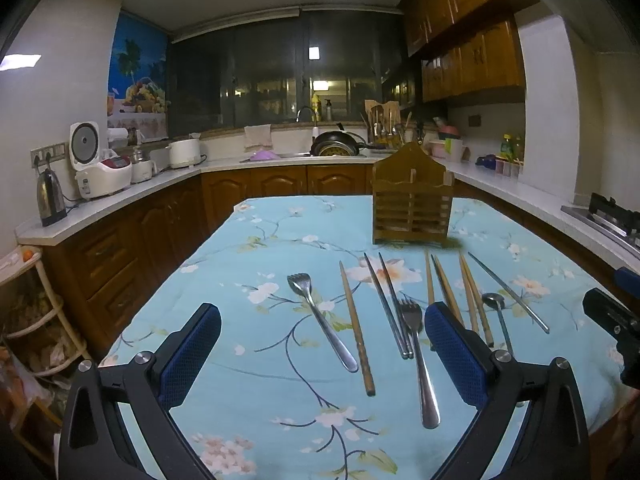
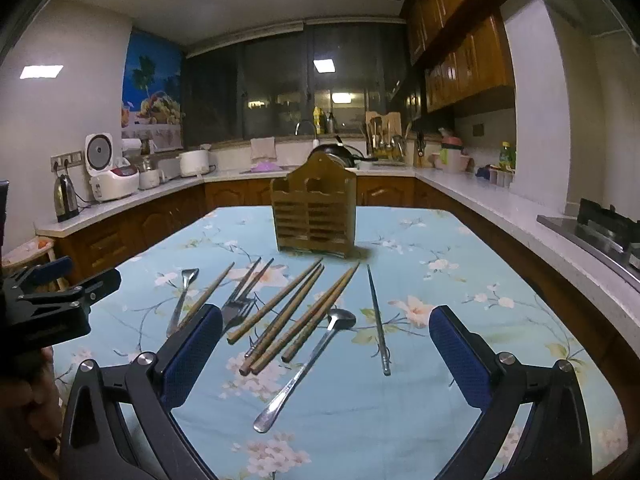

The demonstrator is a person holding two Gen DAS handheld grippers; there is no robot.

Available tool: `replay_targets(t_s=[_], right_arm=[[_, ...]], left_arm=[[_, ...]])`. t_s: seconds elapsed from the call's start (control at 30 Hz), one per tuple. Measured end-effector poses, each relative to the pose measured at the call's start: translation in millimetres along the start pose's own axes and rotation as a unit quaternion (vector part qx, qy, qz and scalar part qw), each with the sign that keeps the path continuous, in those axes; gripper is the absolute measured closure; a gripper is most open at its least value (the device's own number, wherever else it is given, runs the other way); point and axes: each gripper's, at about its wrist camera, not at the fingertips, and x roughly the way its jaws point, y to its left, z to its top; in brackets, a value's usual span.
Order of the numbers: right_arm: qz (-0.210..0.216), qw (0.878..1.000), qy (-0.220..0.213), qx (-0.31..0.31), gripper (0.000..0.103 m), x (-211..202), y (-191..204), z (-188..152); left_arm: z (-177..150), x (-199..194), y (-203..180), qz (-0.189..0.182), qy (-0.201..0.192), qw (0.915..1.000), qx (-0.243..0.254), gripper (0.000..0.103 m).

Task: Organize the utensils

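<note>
The table (image 1: 280,232), under a blue floral cloth, is carrying everything; nothing appears sorted so far. The wooden utensil holder (image 2: 314,216) is standing upright toward 12 o'clock on the cloth, and its slots are looking empty from both wrist views, though their depths are not visible. All utensils are lying loose in a row in front of it: in the left wrist view, a fork (image 1: 320,320) at 9 o'clock of the row, a second fork (image 1: 418,356) at centre, a spoon (image 2: 308,368), wooden chopsticks (image 2: 296,324) and a lone metal chopstick (image 2: 378,320) at 3 o'clock. The left gripper (image 1: 322,350) and right gripper (image 2: 326,350) are both hovering spread wide, gripping nothing. Judged: task is barely starting; every piece is awaiting transfer.
</note>
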Motion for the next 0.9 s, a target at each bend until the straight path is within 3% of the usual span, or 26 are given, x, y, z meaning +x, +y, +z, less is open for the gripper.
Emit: replay_targets(t_s=[0.9], right_arm=[[0.006,1.000,-0.010,0.003,0.000,-2.3,-1.0,3.2]], left_arm=[[0.3,-1.6,3.7,-0.006,-0.009,0.9999,-0.001,0.001]])
